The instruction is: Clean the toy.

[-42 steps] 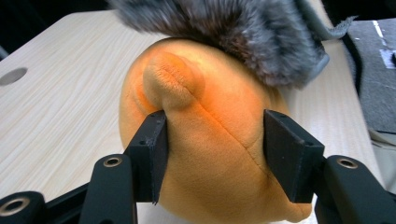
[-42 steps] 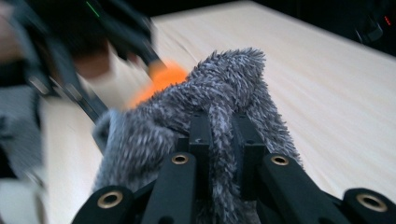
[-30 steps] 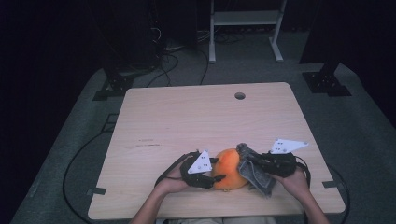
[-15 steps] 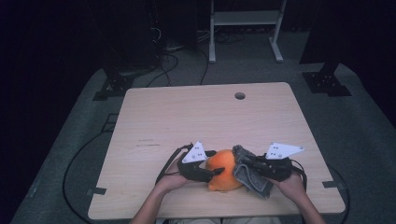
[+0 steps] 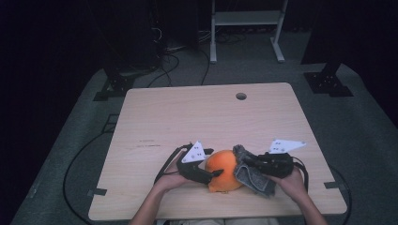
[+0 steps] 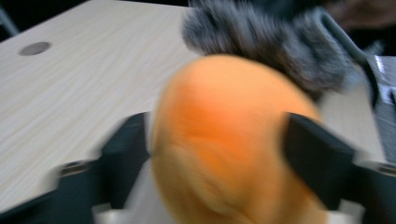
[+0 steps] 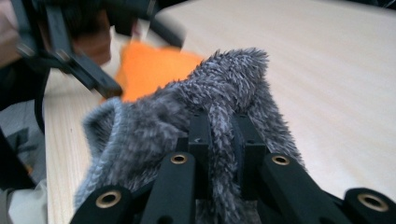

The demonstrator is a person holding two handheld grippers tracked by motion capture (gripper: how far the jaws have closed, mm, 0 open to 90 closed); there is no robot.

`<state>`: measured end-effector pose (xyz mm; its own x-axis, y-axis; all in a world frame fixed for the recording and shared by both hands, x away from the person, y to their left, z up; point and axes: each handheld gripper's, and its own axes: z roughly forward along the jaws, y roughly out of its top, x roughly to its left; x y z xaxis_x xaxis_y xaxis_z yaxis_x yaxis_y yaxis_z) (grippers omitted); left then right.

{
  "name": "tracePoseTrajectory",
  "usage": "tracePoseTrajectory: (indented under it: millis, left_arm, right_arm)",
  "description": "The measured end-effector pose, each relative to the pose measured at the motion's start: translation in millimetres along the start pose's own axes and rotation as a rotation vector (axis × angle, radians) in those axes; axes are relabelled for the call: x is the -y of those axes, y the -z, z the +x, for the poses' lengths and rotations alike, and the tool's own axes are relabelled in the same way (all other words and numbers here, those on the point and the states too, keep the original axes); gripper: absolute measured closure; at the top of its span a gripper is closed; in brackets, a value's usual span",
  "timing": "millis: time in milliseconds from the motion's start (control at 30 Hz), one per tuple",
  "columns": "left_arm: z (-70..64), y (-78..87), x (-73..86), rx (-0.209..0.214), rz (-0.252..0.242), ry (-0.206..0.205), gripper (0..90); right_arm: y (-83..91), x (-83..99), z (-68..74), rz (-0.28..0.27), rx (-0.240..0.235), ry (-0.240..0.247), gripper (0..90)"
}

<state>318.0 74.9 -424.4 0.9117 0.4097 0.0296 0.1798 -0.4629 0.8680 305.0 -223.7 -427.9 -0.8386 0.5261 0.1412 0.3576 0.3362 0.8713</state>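
Note:
A round orange soft object [image 5: 224, 174] sits near the table's front edge, and my left gripper [image 5: 217, 174] is shut on it from the left. In the left gripper view the orange object [image 6: 224, 140] is blurred and bulges between the two black jaws. A grey fuzzy cloth [image 5: 256, 180] lies against its right side, with my right gripper [image 5: 244, 162] shut on it. In the right gripper view the cloth [image 7: 187, 116] is pinched between the jaws of the right gripper [image 7: 219, 130]. Beyond it are the orange object [image 7: 149, 70] and the left gripper's fingers [image 7: 93, 79].
The wooden table [image 5: 197, 117] stretches bare away from the hands, with a small round cable hole [image 5: 241, 96] near its far edge. Cables [image 5: 75, 164] trail off the left side. A white metal stand [image 5: 244, 28] and dark equipment stand on the floor behind.
My left gripper has shifted a little with the orange object, which has turned slightly. The grey cloth stays pressed against its right side and the right gripper has barely moved.

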Motion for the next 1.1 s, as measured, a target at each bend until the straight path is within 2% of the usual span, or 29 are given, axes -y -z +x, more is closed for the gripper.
tracePoseTrajectory:
  millis: [33,100,133,167,200,267,333,367,433,467,500,533,567,633,667,700,733,800,833,900,933,1000,1067,1100]
  left_arm:
    - [1.5,-1.3,0.1,0.008,0.013,0.018,10.5]
    - [2.6,-4.3,2.5,0.044,0.047,0.04,11.0]
    - [2.3,-5.6,4.2,0.078,0.045,0.044,15.3]
    - [0.8,-6.2,4.8,0.092,0.04,0.037,22.9]
    - [-1.8,-7.0,3.5,0.084,0.04,0.032,27.7]
    - [-6.8,-7.1,-1.0,0.071,0.013,-0.008,38.4]
    - [-9.0,-6.9,-4.8,0.066,-0.035,-0.048,42.4]
    - [-10.8,-6.0,-6.1,0.051,-0.07,-0.076,43.3]
    - [-15.3,-5.5,-8.6,-0.003,-0.113,-0.165,44.2]
    - [-16.8,-5.5,-8.9,-0.024,-0.111,-0.214,43.8]
    - [-16.4,-5.8,-8.4,-0.025,-0.102,-0.22,41.9]
    - [-14.8,-6.2,-7.0,-0.023,-0.098,-0.197,37.9]
    - [-11.8,-5.6,-5.8,-0.028,-0.101,-0.156,30.5]
    - [-4.7,-3.6,-6.2,-0.021,-0.097,-0.062,20.0]
    - [-2.4,-4.0,-6.7,-0.011,-0.065,-0.03,17.9]
    - [-1.7,-5.2,-6.0,-0.014,-0.039,-0.018,18.5]
    - [-2.5,-6.0,-3.9,-0.006,-0.04,-0.017,26.3]
    - [-6.1,-6.7,-2.5,-0.01,-0.032,-0.045,34.4]
    - [-7.8,-6.3,-3.0,-0.006,-0.027,-0.067,36.9]
    - [-13.0,-5.9,-2.8,0.04,-0.023,-0.122,39.3]
    - [-15.9,-5.5,-2.8,0.057,-0.016,-0.149,39.9]
    - [-19.0,-3.7,-4.1,0.078,-0.011,-0.177,39.8]
    - [-17.7,-1.1,-7.0,0.08,0.003,-0.173,34.1]
    - [-16.1,-0.7,-9.1,0.068,0.009,-0.147,26.8]
  right_arm:
    - [-3.8,1.7,3.7,-0.003,0.011,0.0,79.6]
    - [-3.9,-0.8,11.4,0.001,0.024,0.027,79.6]
    - [-2.6,-1.8,13.8,0.001,0.024,0.039,79.6]
    - [-1.5,-1.3,15.1,0.0,0.021,0.035,79.6]
    - [-0.6,-0.1,15.5,-0.001,0.027,0.031,79.6]
    - [1.9,2.0,15.4,-0.011,0.038,0.01,79.6]
    - [6.0,2.8,16.7,-0.037,0.053,-0.012,79.9]
    - [8.7,2.4,18.6,-0.049,0.07,-0.012,80.0]
    - [13.7,0.9,22.0,-0.085,0.085,-0.014,80.1]
    - [14.0,0.3,23.1,-0.092,0.088,-0.015,80.0]
    - [12.5,0.2,24.4,-0.088,0.099,-0.01,80.1]
    - [9.3,0.6,24.7,-0.068,0.107,-0.001,80.0]
    - [5.3,1.9,24.7,-0.054,0.101,-0.001,80.0]
    - [-1.3,3.0,26.1,-0.051,0.064,-0.008,80.1]
    - [-4.1,2.1,29.4,-0.047,0.056,0.008,80.0]
    - [-6.6,1.1,33.2,-0.044,0.054,0.026,80.1]
    - [-7.8,0.1,36.3,-0.035,0.055,0.043,80.0]
    - [-5.2,-1.8,35.9,-0.015,0.064,0.07,80.0]
    - [-0.6,-3.1,33.0,-0.022,0.066,0.066,80.0]
    - [10.9,-5.4,27.0,-0.086,0.064,0.048,80.0]
    - [15.1,-6.8,23.8,-0.115,0.053,0.036,80.0]
    - [16.8,-7.8,18.9,-0.109,0.046,0.032,79.9]
    - [8.6,-3.2,16.1,-0.051,0.034,0.032,79.9]
    - [4.2,-0.2,16.6,-0.034,0.026,0.031,79.9]
